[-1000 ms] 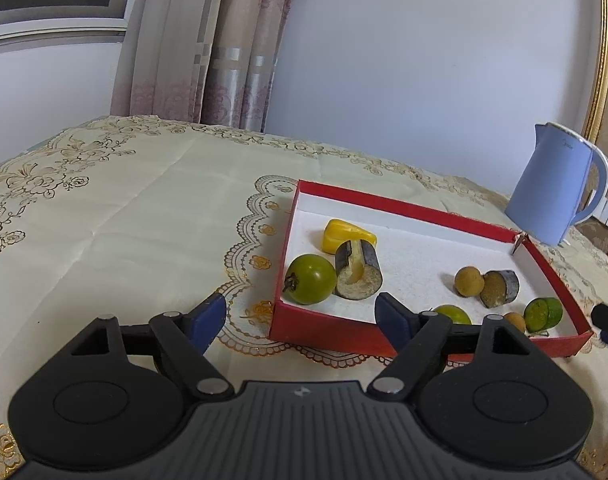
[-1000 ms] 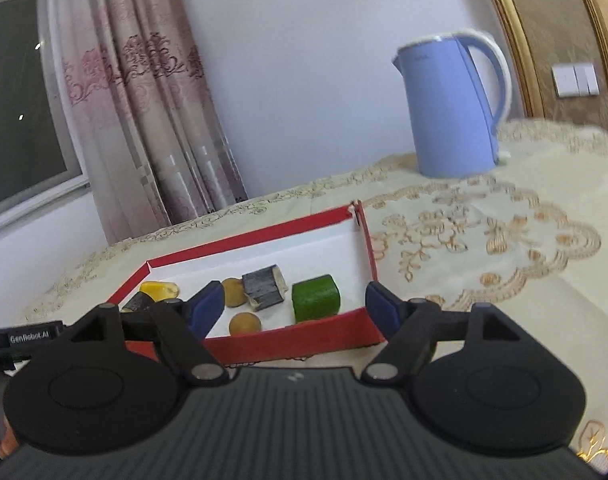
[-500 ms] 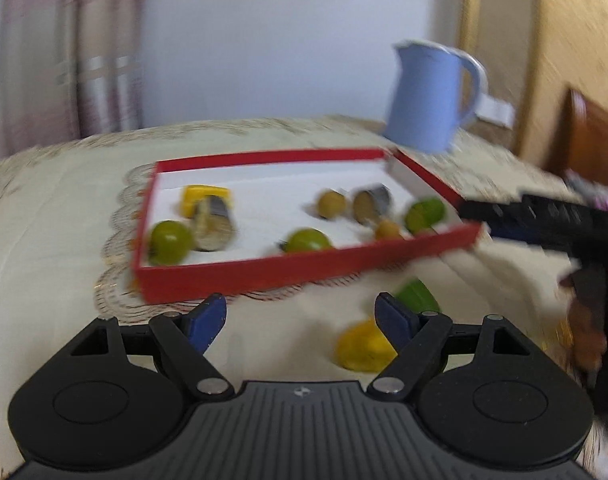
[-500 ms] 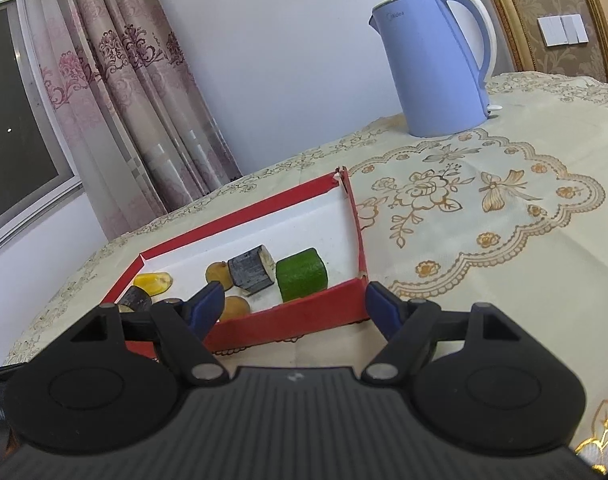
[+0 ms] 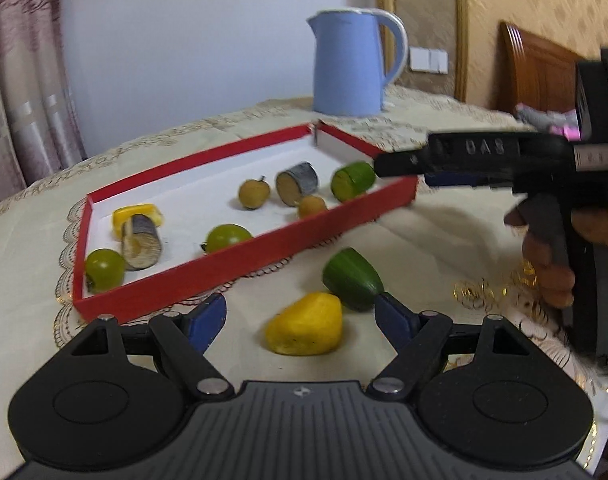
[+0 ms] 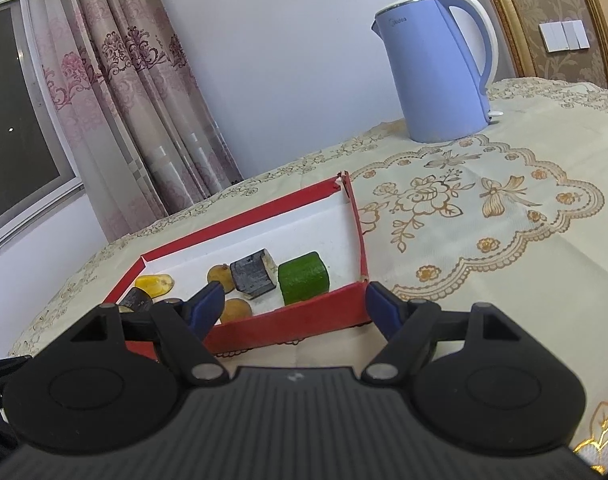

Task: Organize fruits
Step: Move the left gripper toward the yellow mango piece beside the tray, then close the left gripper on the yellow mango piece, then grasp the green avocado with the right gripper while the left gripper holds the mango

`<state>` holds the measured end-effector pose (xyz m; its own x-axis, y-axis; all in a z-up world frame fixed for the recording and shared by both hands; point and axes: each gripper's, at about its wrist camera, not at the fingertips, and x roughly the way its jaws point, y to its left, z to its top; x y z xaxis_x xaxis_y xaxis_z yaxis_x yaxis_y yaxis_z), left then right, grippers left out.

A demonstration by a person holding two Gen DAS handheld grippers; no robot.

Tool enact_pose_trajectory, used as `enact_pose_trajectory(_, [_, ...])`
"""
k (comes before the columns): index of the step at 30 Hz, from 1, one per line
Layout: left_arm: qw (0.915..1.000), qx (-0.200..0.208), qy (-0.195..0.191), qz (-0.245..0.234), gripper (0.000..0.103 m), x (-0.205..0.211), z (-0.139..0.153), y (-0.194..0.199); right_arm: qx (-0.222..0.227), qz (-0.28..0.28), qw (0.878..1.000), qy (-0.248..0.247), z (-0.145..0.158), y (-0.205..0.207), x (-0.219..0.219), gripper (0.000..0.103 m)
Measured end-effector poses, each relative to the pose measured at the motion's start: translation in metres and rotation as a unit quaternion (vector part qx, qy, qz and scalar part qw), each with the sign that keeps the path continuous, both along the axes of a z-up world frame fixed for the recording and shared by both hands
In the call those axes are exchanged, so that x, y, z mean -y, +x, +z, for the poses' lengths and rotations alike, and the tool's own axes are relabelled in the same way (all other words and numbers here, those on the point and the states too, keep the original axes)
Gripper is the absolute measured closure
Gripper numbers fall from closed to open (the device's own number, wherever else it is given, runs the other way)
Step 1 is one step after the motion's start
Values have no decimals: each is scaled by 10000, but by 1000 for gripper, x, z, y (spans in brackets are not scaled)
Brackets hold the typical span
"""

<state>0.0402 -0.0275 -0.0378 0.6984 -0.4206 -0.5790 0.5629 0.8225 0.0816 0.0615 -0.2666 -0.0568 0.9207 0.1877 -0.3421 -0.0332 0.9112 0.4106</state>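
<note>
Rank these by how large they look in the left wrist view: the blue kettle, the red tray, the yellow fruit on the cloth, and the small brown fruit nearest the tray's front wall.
1. red tray
2. blue kettle
3. yellow fruit, though being close to the camera enlarges it
4. small brown fruit

At the right edge of the left wrist view, the black handheld right gripper (image 5: 400,168) is blurred; its lettering cannot be read, its body is cut off by the frame, and its jaws are hard to make out. The hand (image 5: 552,256) around its grip is partly hidden. In the right wrist view, the dark cylindrical cut piece (image 6: 137,300) at lower left and the small round brown fruit (image 6: 235,309) sit partly behind the near blue pad (image 6: 207,304). The red-walled tray's (image 6: 287,326) near left corner is hidden too.
</note>
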Motion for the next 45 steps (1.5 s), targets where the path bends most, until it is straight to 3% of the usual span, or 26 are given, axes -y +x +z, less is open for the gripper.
enact_pose_trajectory(7, [9997, -80, 163, -189, 24, 6, -7, 4, 8, -6, 10000, 0, 1, -1, 0, 25])
enact_pose_trajectory(19, [9991, -359, 122, -163, 48, 8, -8, 15, -10, -7, 10000, -7, 1, -1, 0, 23])
enact_pose_trajectory(21, [9992, -380, 114, -91, 62, 8, -8, 16, -22, -13, 10000, -18, 0, -1, -1, 23])
enact_pose_trajectory(29, [9998, -144, 153, 38, 62, 10, -9, 9, -40, -19, 10000, 4, -1, 0, 0, 23])
enact_pose_trajectory(38, [9949, 128, -72, 1001, 62, -18, -4, 11, -57, -14, 10000, 15, -1, 0, 1, 23])
enact_pose_trajectory(45, [9848, -209, -531, 1638, 63, -47, -10, 24, -120, 7, 9999, 4, -2, 2, 0, 23])
